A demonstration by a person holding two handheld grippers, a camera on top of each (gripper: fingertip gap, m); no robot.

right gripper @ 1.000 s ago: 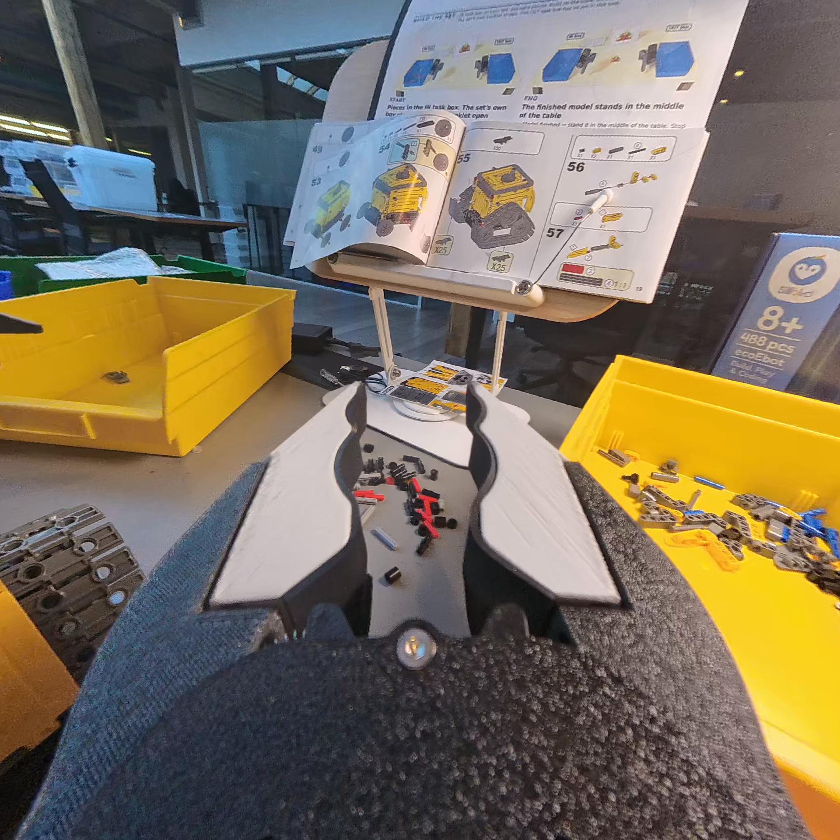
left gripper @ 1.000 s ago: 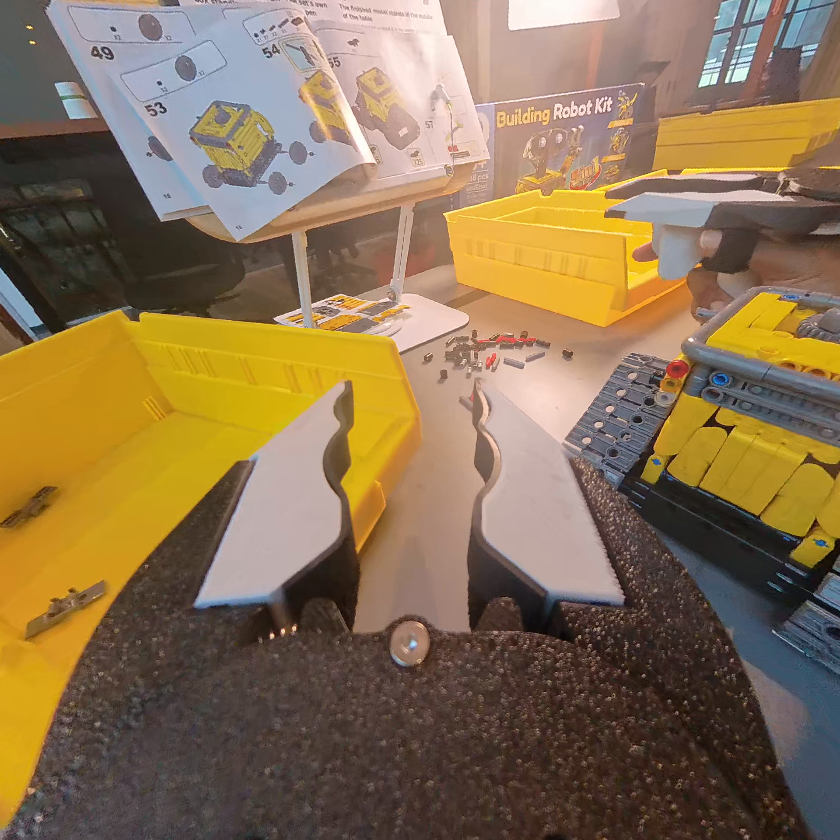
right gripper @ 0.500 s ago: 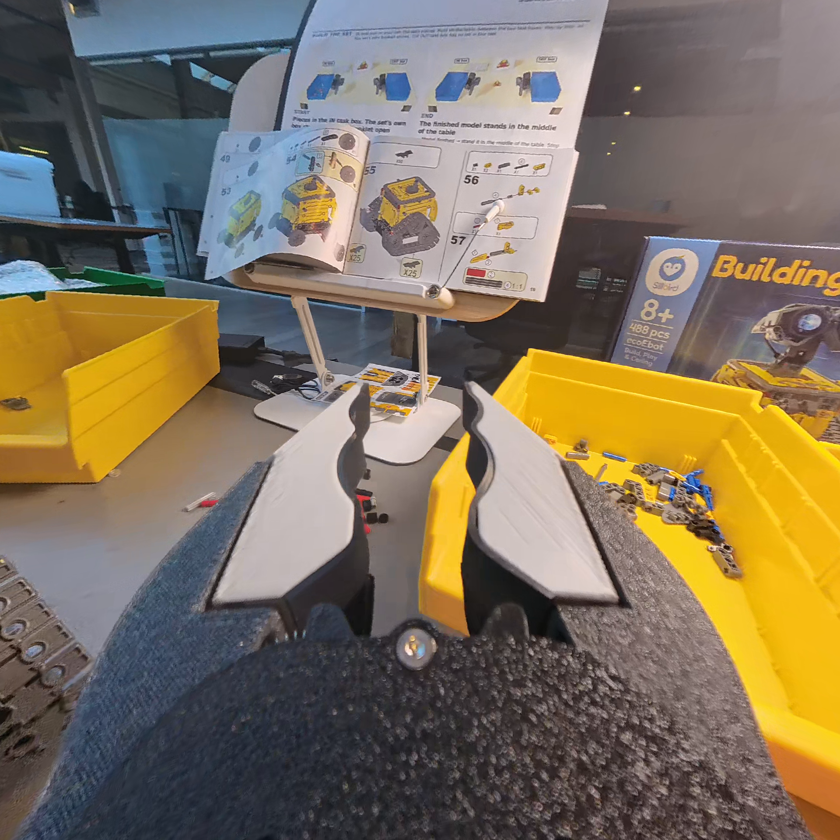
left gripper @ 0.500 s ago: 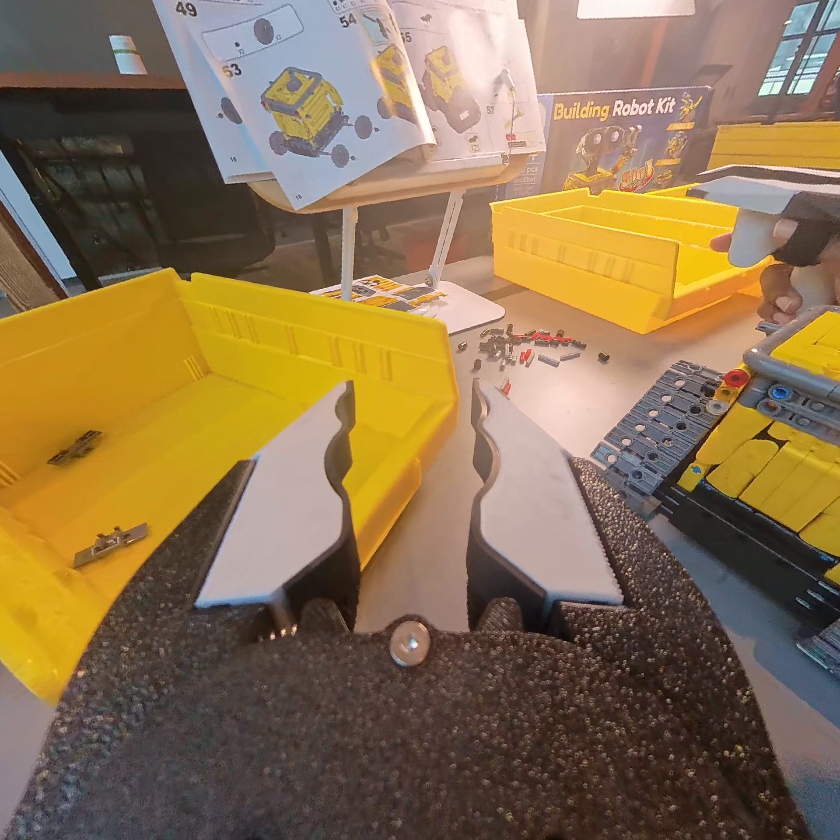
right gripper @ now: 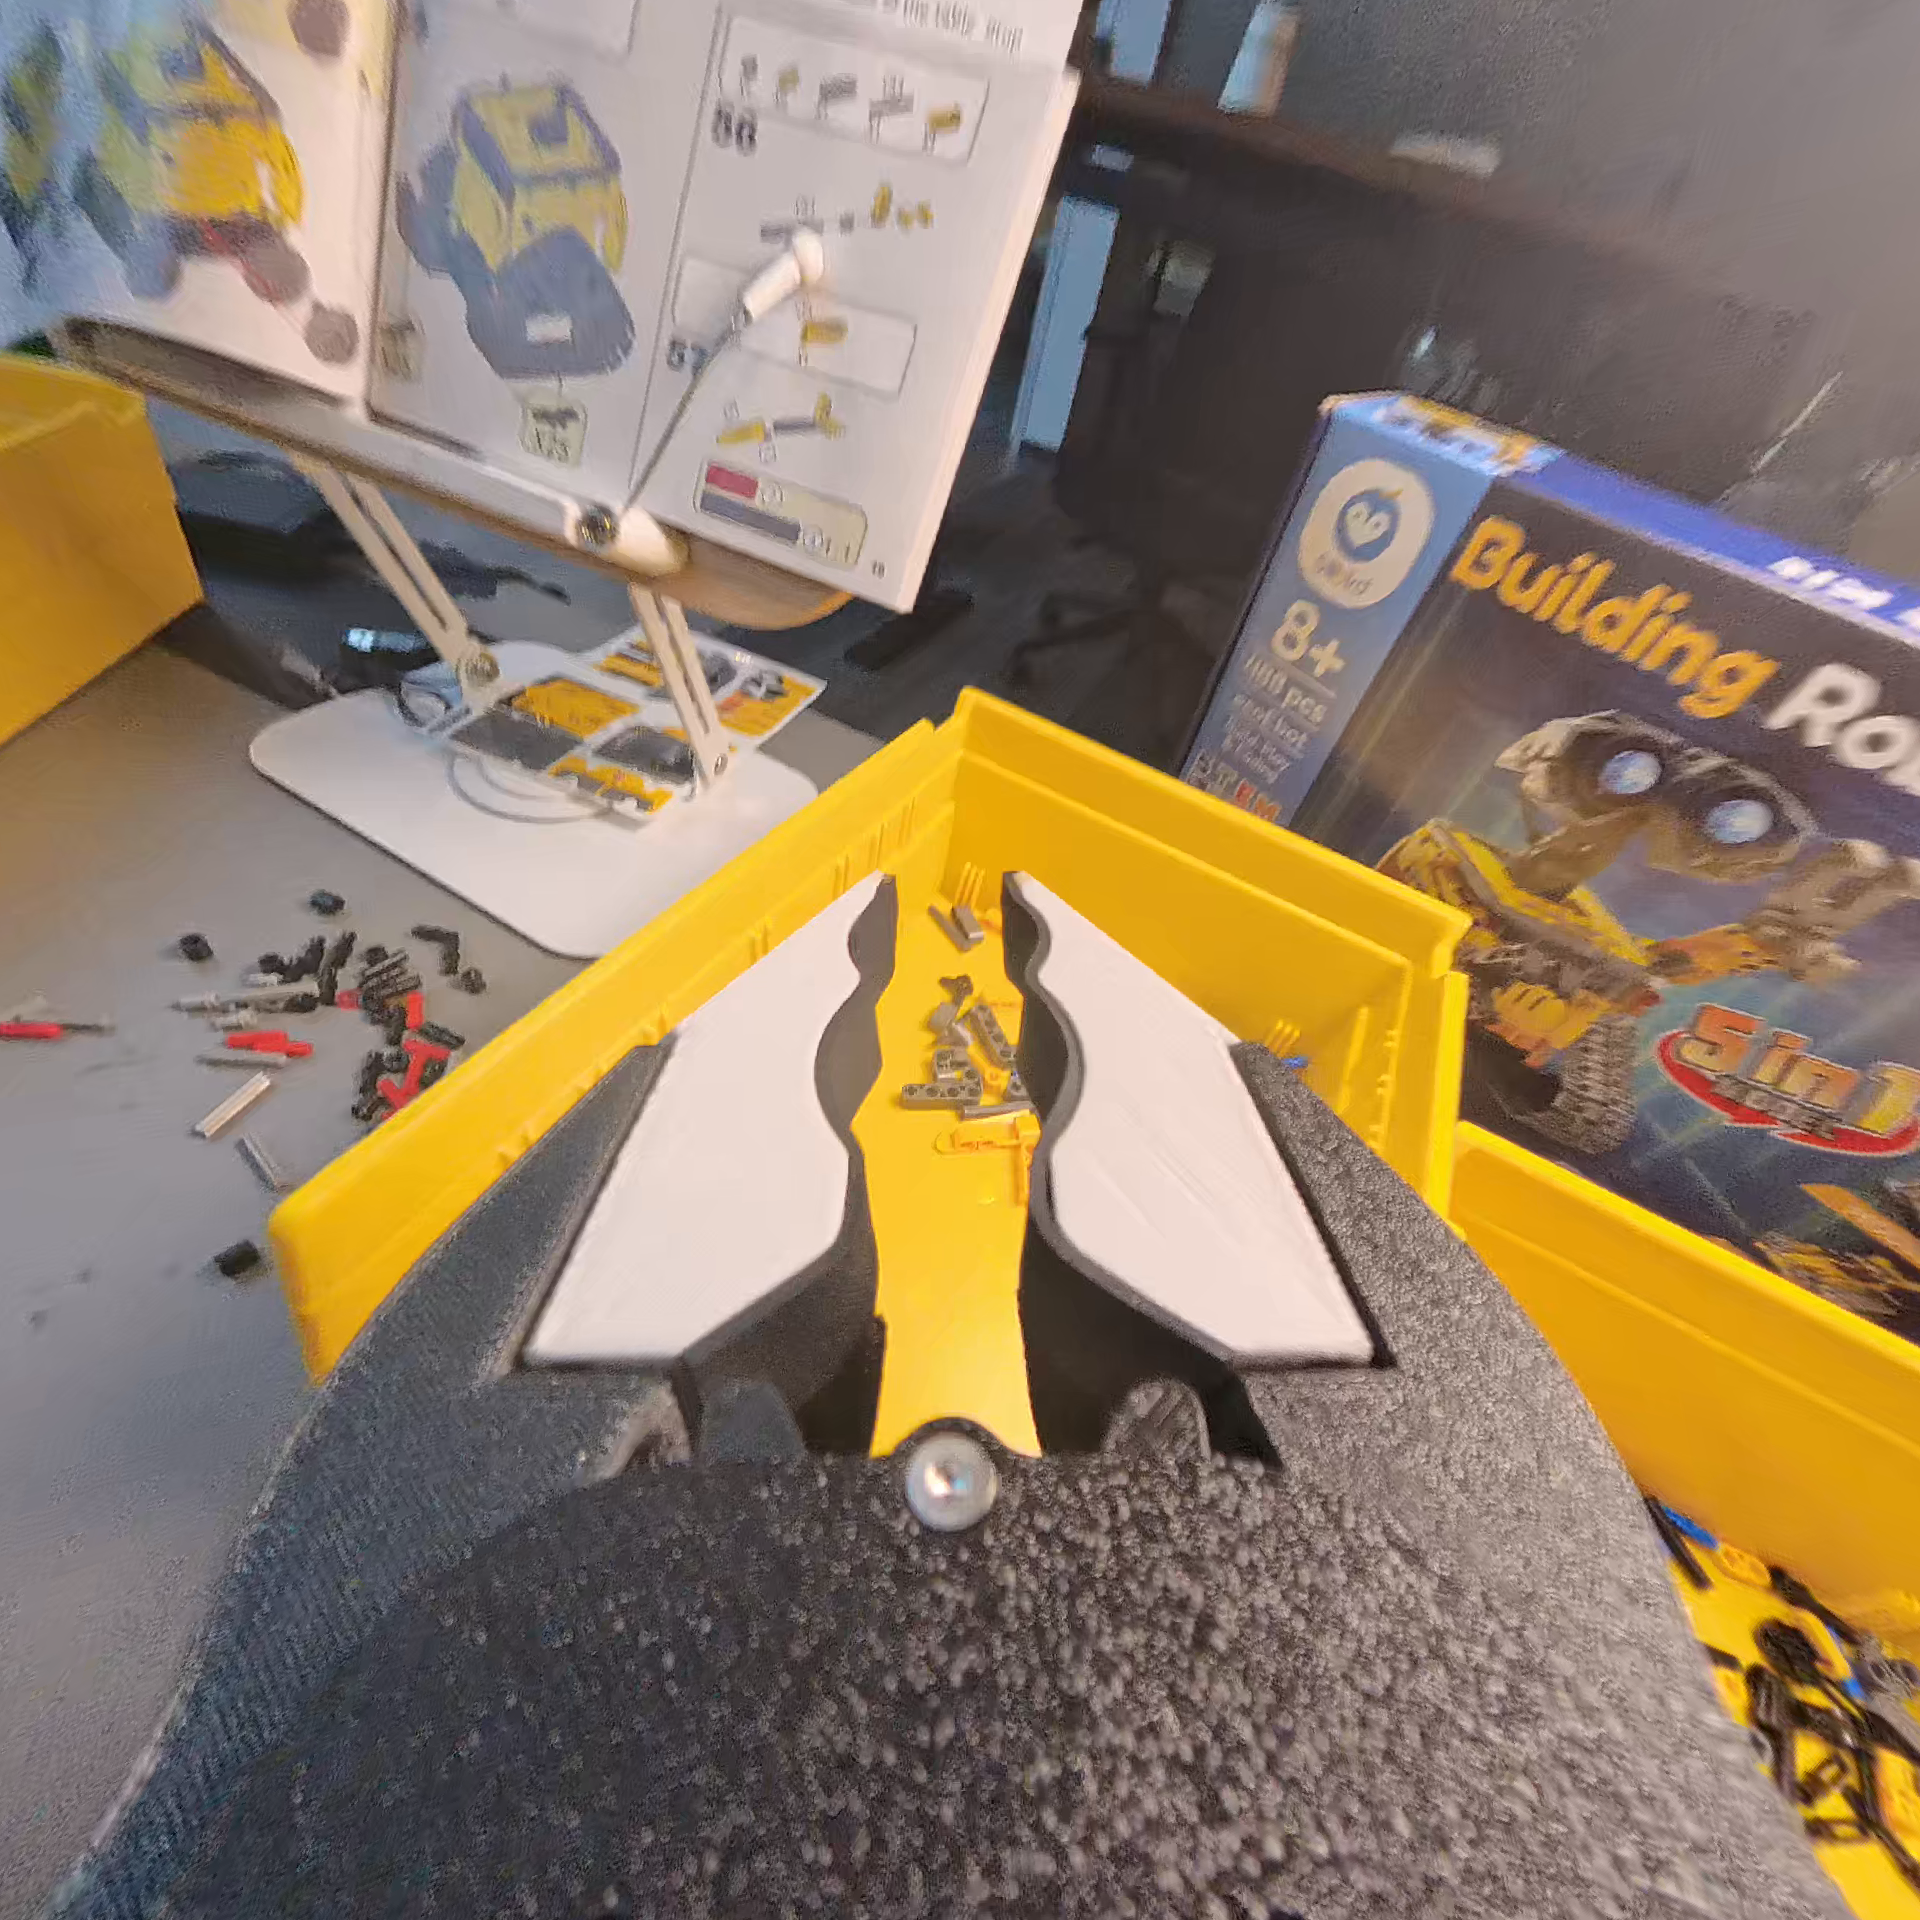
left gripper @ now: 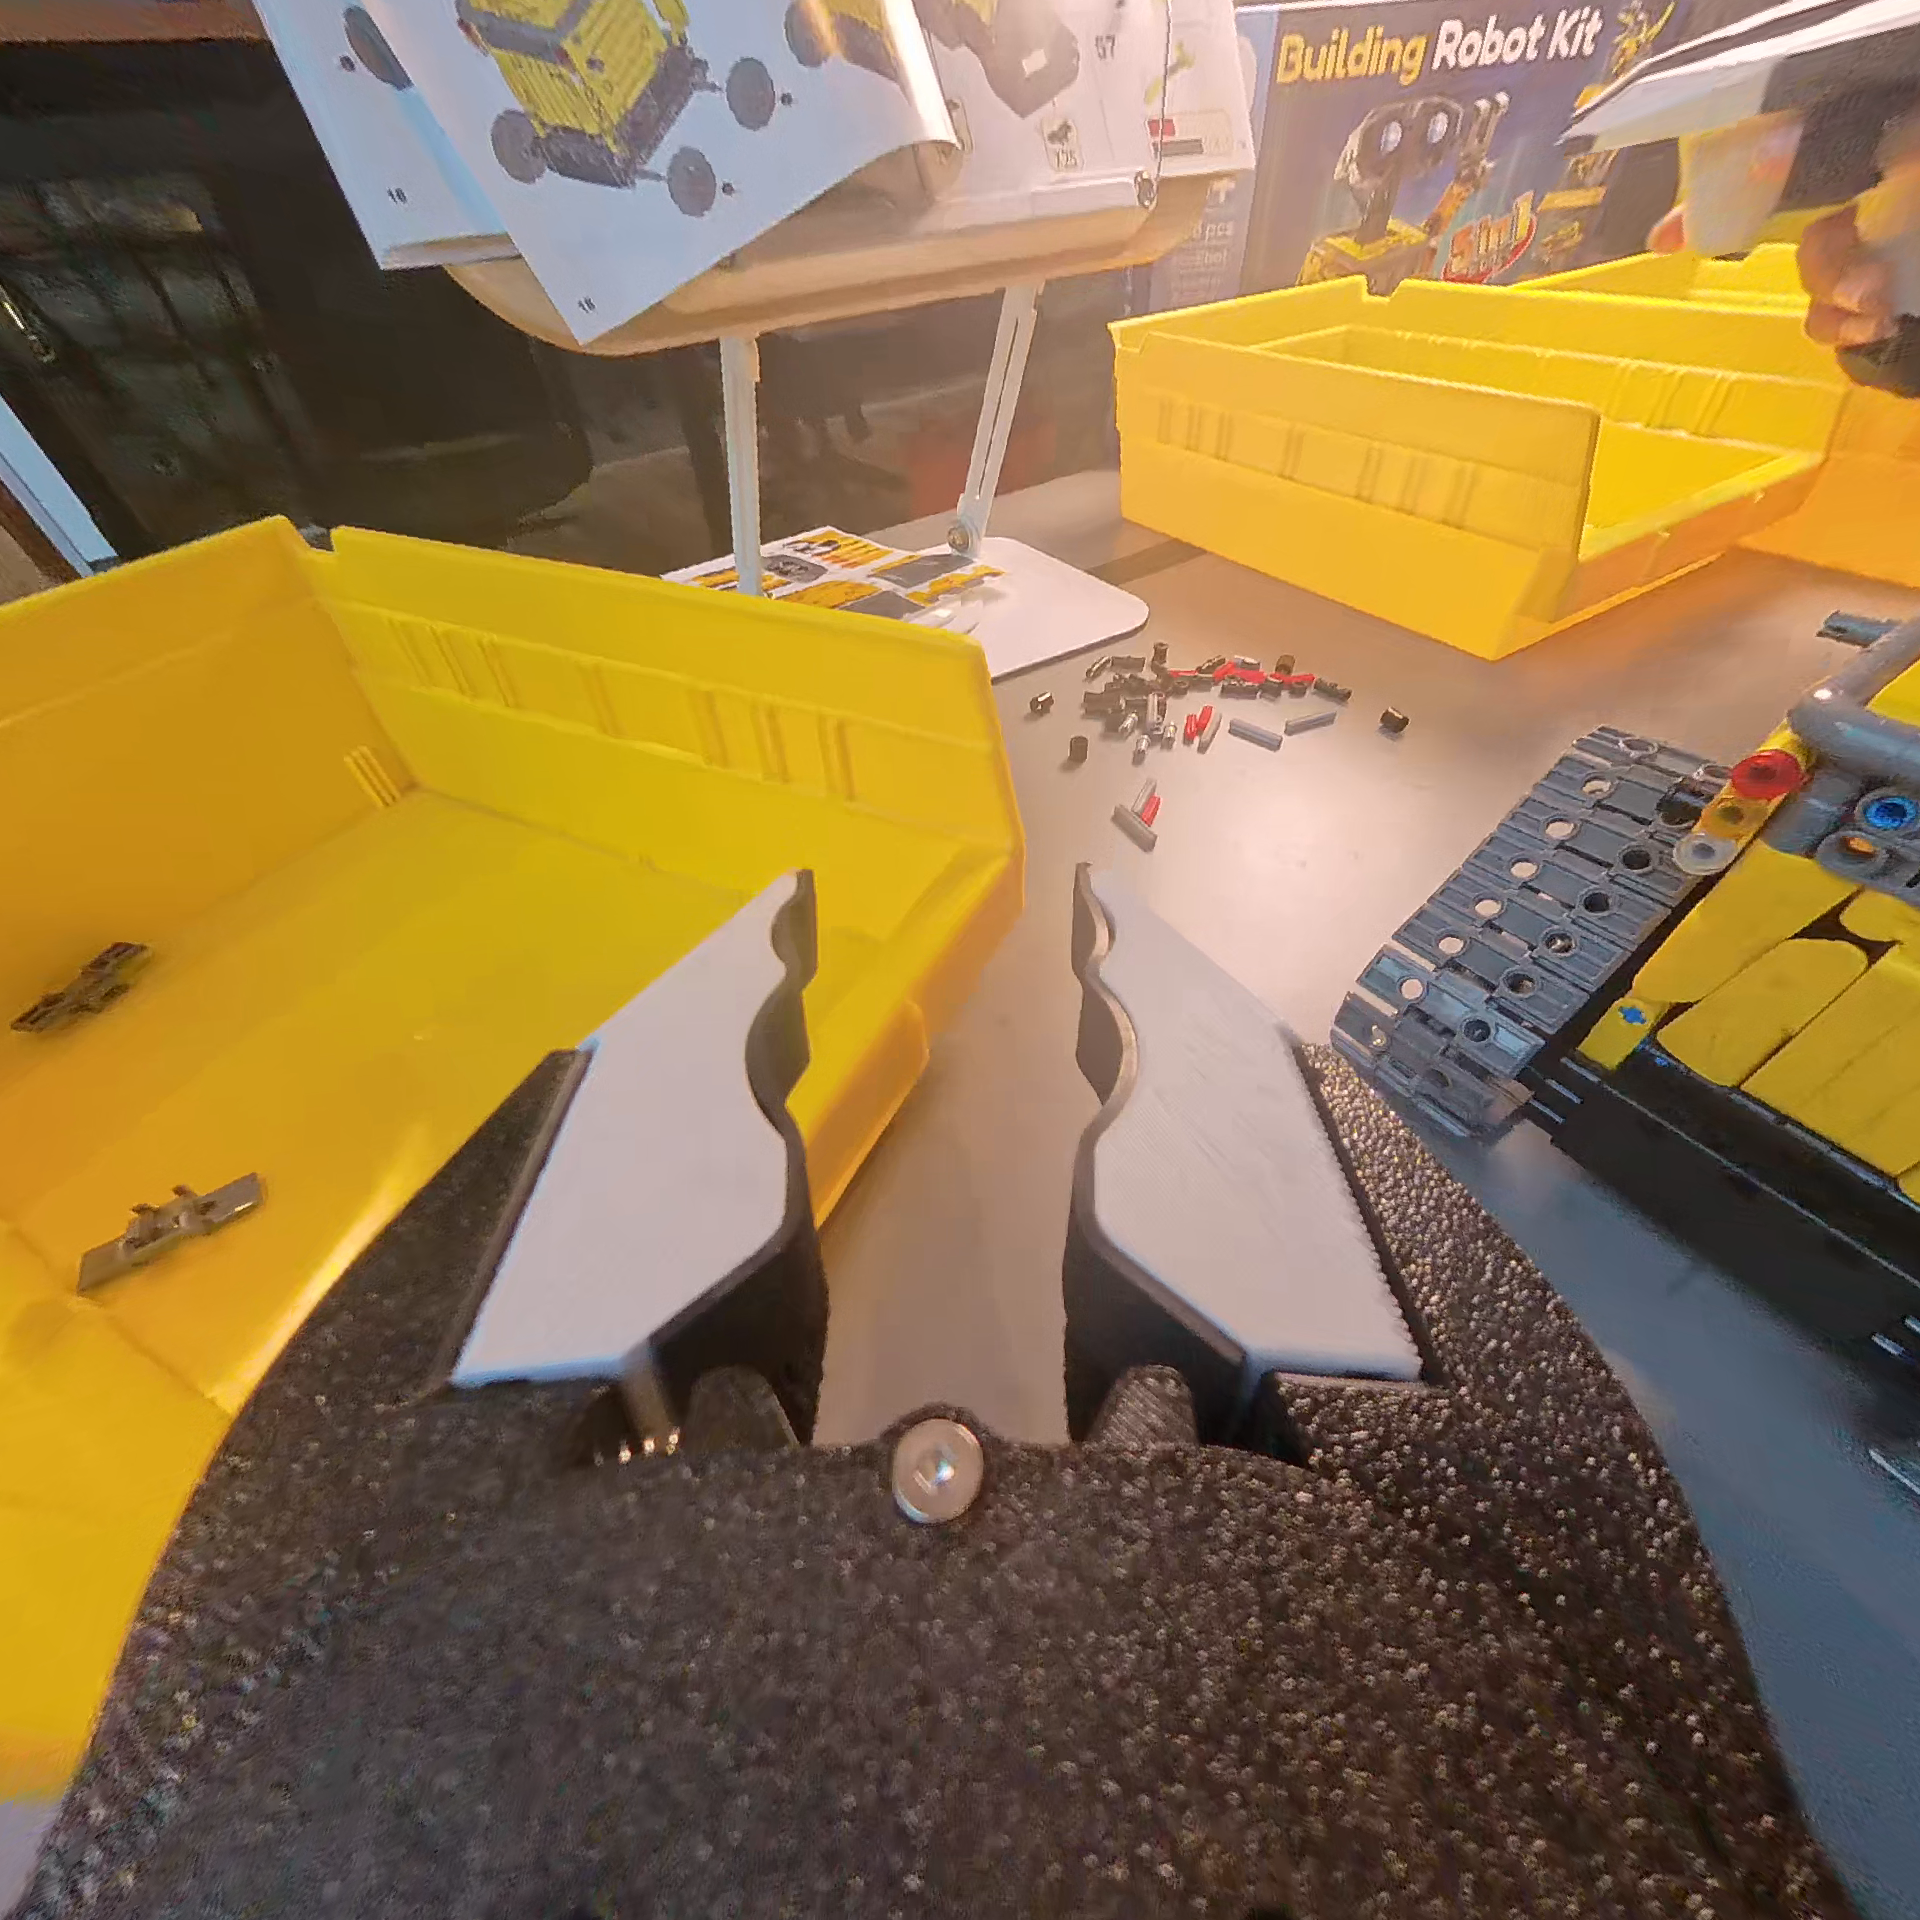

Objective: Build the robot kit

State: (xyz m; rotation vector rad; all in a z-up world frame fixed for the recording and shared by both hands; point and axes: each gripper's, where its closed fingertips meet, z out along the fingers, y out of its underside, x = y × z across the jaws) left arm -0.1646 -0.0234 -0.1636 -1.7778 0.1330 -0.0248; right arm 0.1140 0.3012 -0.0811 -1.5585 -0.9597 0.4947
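Left gripper [left gripper: 940, 904]: its jaws stand apart and hold nothing; they hover above the bare grey surface [left gripper: 1247, 862], just beside the right wall of the near yellow plastic bin [left gripper: 665, 717].
Left bin content: two small flat grey metal-looking parts [left gripper: 171, 1231] lie on the bin floor, to the left of the jaws and well apart from them.
Loose pieces: a scatter of small black, red and grey pins [left gripper: 1195, 701] lies on the surface ahead of the left jaws, slightly to the right, not touching them.
Model: the yellow and grey brick-built tracked vehicle [left gripper: 1704, 935] stands to the right of the left gripper, near but apart.
Right gripper [right gripper: 943, 894]: the jaws are parted with a narrower gap and are empty; they hang over the inside of the far yellow plastic bin [right gripper: 1143, 810], pointing toward its back corner.
Relation that matters: a small heap of grey perforated beams [right gripper: 961, 1049] lies on the bin floor and shows in the gap between the right jaws, below them; I cannot tell if they touch. The beams' long axes point in mixed directions.
Nearer gripper: the right one is nearer to these beams.
Background: the white instruction booklet on a wooden stand [right gripper: 644, 312] and the blue printed cardboard box [right gripper: 1621, 831] stand behind the bin.
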